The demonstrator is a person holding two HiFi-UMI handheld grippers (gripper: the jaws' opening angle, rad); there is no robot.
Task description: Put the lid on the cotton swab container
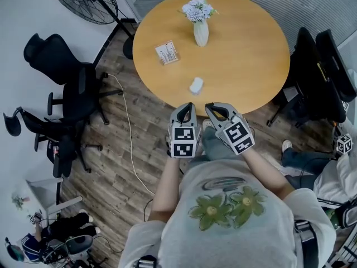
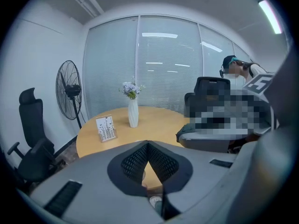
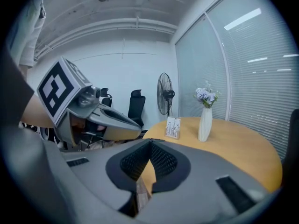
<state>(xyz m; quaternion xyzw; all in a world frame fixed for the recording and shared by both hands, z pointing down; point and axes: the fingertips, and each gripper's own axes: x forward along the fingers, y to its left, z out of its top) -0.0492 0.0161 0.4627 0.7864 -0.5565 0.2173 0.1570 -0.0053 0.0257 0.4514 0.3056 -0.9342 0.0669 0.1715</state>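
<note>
1. We find the left gripper [image 2: 148, 143] with its jaws fully together. The dark meshed pads meet at the tip and nothing sits between them.
2. The right gripper [image 3: 150, 143] reads the same in its own view: the pads are pressed together and nothing is held.
3. In the head view we see both grippers side by side, close in front of the person's chest. They are at the near edge of the round wooden tabletop [image 1: 245, 66], with their tips towards it and tilted a little downward.
4. The cotton swab container [image 1: 196, 85] is a small white thing standing on the near part of the tabletop, just beyond the gripper tips and touched by neither. It is too small for us to tell whether its lid is on, and we cannot make out a separate lid.
5. Farther back on the tabletop stands a white vase [image 1: 201, 32] with pale flowers [image 1: 198, 9]. A small upright card stand [image 1: 167, 53] is to its left, well apart from the container.
6. Around the tabletop we see black office chairs [image 1: 72, 88], a standing fan [image 1: 83, 1] and a white cable [image 1: 129, 144] running over the wooden floor [image 1: 117, 166].
</note>
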